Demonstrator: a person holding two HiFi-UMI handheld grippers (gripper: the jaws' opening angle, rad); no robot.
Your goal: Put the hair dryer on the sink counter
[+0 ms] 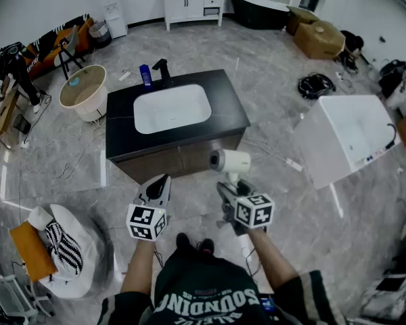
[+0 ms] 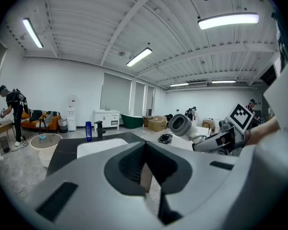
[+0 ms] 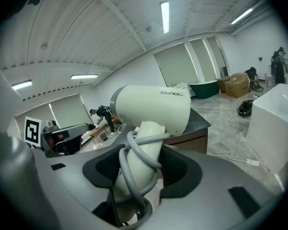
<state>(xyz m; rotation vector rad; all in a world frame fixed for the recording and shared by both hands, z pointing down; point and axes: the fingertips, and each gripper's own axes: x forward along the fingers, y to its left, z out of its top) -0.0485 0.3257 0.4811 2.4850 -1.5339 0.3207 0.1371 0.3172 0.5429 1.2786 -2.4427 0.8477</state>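
Observation:
A cream hair dryer [image 1: 231,161] [image 3: 151,110] stands upright in my right gripper [image 1: 227,189] [image 3: 137,176]. Its handle, wrapped in a grey cord [image 3: 129,171], sits between the jaws, which are shut on it. The dryer hovers in front of the sink counter's [image 1: 223,97] near right corner. That counter is black with a white basin [image 1: 172,108], and it also shows ahead in the left gripper view as the sink counter [image 2: 62,147]. My left gripper [image 1: 158,185] [image 2: 146,176] is held level beside the right one, jaws nearly together and empty. The dryer [image 2: 181,125] appears to its right.
A blue bottle [image 1: 145,75] and a black tap [image 1: 162,68] stand at the counter's back edge. A round beige basket [image 1: 83,90] sits to the counter's left, a white tub [image 1: 352,137] to the right, and a cable [image 1: 277,156] runs across the floor. A person [image 2: 12,111] works far left.

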